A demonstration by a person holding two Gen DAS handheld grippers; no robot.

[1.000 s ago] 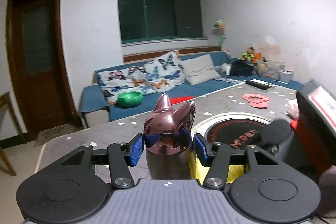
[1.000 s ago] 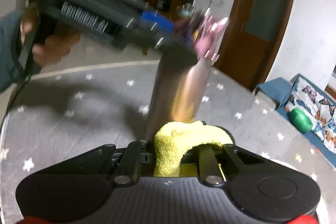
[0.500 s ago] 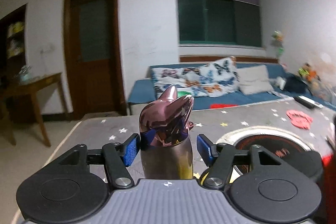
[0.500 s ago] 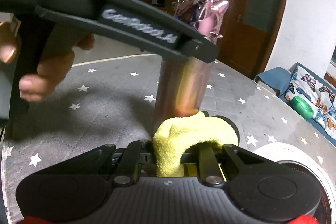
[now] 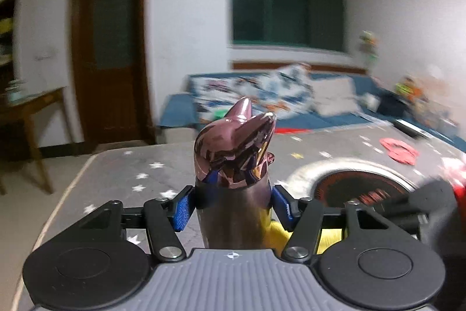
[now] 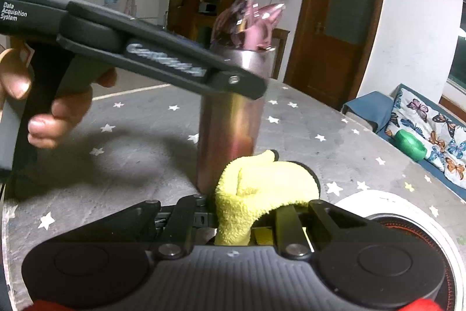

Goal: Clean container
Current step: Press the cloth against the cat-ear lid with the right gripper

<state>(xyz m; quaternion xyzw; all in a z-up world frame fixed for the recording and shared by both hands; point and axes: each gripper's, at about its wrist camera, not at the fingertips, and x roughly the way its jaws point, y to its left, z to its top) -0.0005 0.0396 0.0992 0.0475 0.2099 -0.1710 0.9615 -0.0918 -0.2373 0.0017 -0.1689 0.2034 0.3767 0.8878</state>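
Note:
A steel bottle [image 5: 233, 220] with a shiny pink animal-shaped lid [image 5: 236, 150] stands upright on the star-patterned table. My left gripper [image 5: 233, 206] is shut on it just under the lid, blue pads [image 5: 182, 209] against both sides. In the right wrist view the same bottle [image 6: 230, 121] rises ahead, with a left gripper finger [image 6: 186, 69] across its upper part. My right gripper [image 6: 250, 212] is shut on a yellow cloth [image 6: 262, 191], which presses against the bottle's lower body. A strip of that cloth [image 5: 276, 232] shows beside the bottle in the left wrist view.
A round hotplate [image 5: 358, 188] is set into the grey table [image 6: 131, 159], to the right of the bottle. A person's hand [image 6: 58, 112] holds the left gripper's handle. Red items [image 5: 399, 147] lie further back. A sofa [image 5: 291, 107], a wooden door and a side table stand beyond.
The left gripper swung around the bottle, so its view panned from window to door and partly back. The bottle stayed upright. The cloth stayed low on the bottle, shifting slightly.

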